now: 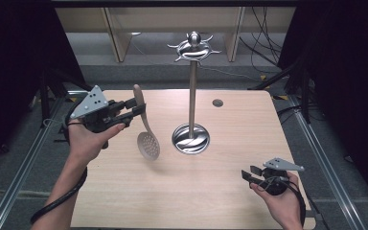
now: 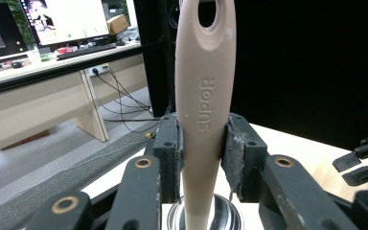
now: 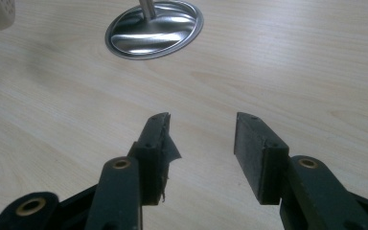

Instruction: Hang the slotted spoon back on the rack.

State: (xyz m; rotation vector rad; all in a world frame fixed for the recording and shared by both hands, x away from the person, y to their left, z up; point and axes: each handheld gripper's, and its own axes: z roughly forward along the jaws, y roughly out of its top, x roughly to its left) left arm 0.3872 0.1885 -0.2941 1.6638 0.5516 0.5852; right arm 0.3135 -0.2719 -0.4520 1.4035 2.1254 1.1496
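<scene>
Slotted spoon (image 1: 146, 129) hangs clear above the table (image 1: 220, 191), handle clamped in the left gripper (image 1: 135, 109), left of the utensil stand (image 1: 191, 86). Lift done; hooking onto 1 arm likely remains. Right gripper (image 1: 250, 173) rests apart, empty.

stand (image 1: 191, 91): upright, table centre | table hole (image 1: 217, 102): right of stand

Colours, tabletop scene

Slotted spoon (image 1: 146, 129) beige, head dotted with small holes; handle beige in the left gripper view. Stand (image 1: 191, 96) bright chrome, base mirror-streaked. Table (image 1: 230, 163) pale wood grain. Left gripper (image 1: 133, 111) and right gripper (image 1: 250, 173): black jaws, grey plates, brass-coloured rivets.
</scene>
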